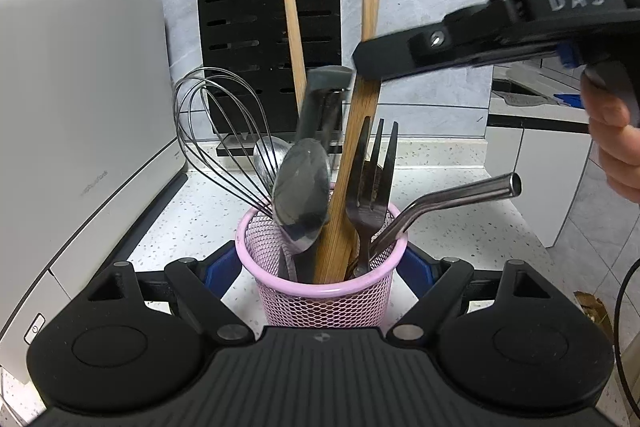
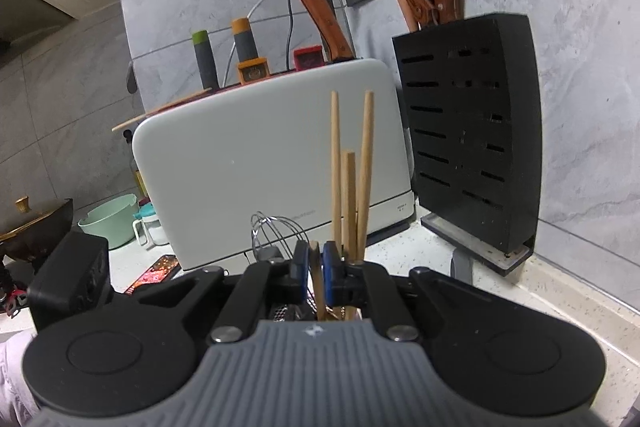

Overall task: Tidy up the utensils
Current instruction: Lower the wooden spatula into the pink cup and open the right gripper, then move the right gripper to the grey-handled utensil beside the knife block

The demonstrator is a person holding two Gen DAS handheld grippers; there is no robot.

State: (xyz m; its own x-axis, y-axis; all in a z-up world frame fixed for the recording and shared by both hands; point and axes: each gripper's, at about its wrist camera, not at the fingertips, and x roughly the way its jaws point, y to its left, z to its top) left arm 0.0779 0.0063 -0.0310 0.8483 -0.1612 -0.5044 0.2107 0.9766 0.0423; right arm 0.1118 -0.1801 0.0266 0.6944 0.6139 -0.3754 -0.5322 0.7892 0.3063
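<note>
A pink mesh cup (image 1: 320, 281) stands on the speckled counter, held between my left gripper's blue pads (image 1: 218, 267). In it are a wire whisk (image 1: 218, 135), spoons (image 1: 302, 195), a dark fork (image 1: 370, 183), a bent metal straw (image 1: 452, 201), a flat bamboo utensil (image 1: 352, 179) and wooden chopsticks (image 1: 292, 23). My right gripper (image 1: 372, 63) comes in from the upper right over the cup. In the right wrist view it (image 2: 315, 273) is shut on the flat bamboo utensil's top (image 2: 318, 281), with the chopsticks (image 2: 352, 179) just beyond.
A white appliance (image 1: 76, 115) stands left of the cup. A black slotted knife block (image 1: 268, 35) stands behind it against the grey wall. The counter's edge drops off at the right (image 1: 528, 227). A green bowl (image 2: 108, 219) and phone (image 2: 154, 273) lie far left.
</note>
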